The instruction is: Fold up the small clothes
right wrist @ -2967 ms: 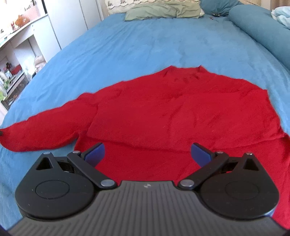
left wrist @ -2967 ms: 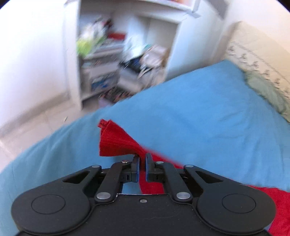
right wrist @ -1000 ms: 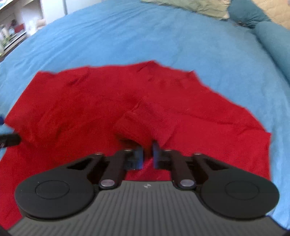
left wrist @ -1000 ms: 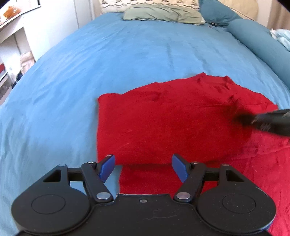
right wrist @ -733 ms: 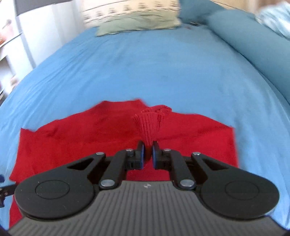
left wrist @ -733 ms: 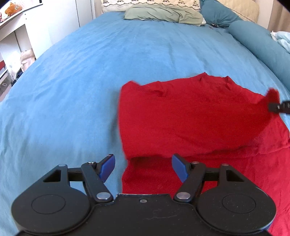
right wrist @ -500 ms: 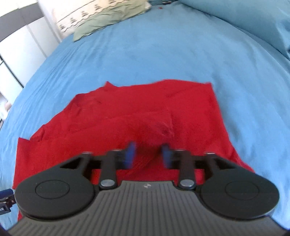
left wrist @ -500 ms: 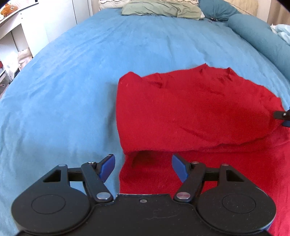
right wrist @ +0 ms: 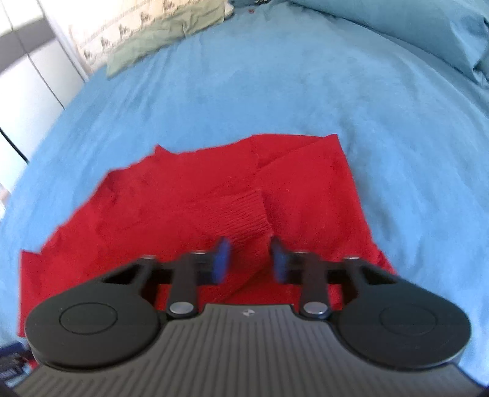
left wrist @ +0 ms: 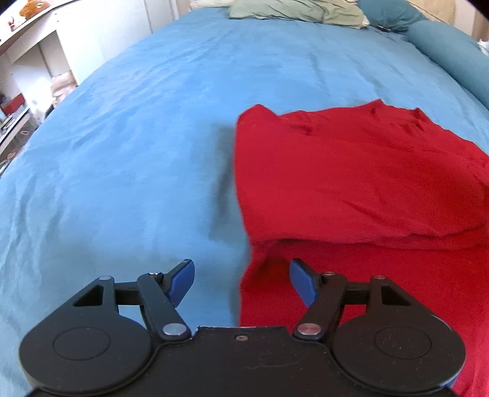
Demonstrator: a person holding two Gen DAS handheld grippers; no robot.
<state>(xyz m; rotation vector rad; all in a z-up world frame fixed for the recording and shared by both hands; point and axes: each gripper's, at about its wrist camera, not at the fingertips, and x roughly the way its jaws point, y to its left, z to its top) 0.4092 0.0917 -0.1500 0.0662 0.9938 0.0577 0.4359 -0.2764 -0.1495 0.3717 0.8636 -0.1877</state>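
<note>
Left wrist view: red sweater (left wrist: pixel 351 183) lying on the blue bedspread (left wrist: pixel 137 152), well short of the green pillow (left wrist: pixel 293 10) at the head of the bed. Upper part already doubled in from the left. It forms a thick, straight folded edge along that side, with a rounded, slightly puffed flap resting over the single layer nearer the camera. Left gripper (left wrist: pixel 241 274) hovering over the sweater's near left border, one pad above bedspread, the other above red cloth. Jaws spread wide and just beginning to draw in, pinching nothing.

Right wrist view: sweater (right wrist: pixel 183 198) narrowed on this side too, right edge running clean and straight against the bedspread (right wrist: pixel 397 152). Ribbed cuff (right wrist: pixel 244 213) of the sleeve laid across the body, pointing toward the right gripper (right wrist: pixel 249 259). Jaws blurred and closing, the cuff's end between them, pads not visibly pressing on it yet.

Judging by this: sides and sleeves brought in, roughly halfway. Likely left to do: settling the cuff flat, smoothing the puffed flap, then folding bottom to top into a compact packet. Left border of the lower layer ragged, probably needing a tidy first.
</note>
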